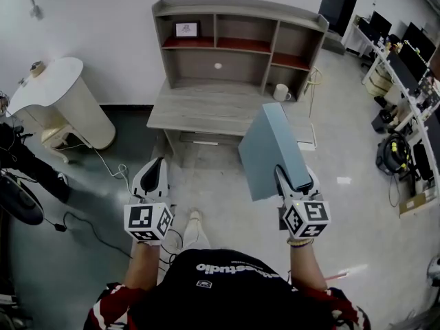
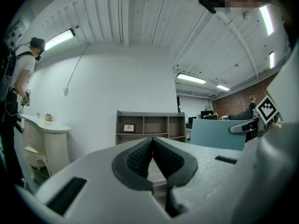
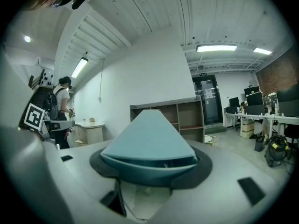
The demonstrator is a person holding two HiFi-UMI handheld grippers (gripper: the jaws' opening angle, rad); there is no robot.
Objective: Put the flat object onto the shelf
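Evidently we have the pale blue-grey flat rectangular panel [image 1: 271, 150] pinched by its near edge in our right gripper [image 1: 294, 184], whose jaws stand wide around that edge. It rises tilted in the middle right of the head view, above the floor and short of the grey wooden table [image 1: 206, 108]. We judge it stiff and fairly light, since it holds its plane with no sag. Its smooth matt faces may slip, though, and the long overhang will lever against the grip. A hold at mid-edge, as now, seems soundest. Our left gripper [image 1: 155, 174], lower left, is pressed together on nothing. The grey wooden shelf unit [image 1: 240, 36] with red-lined compartments stands at upper centre.
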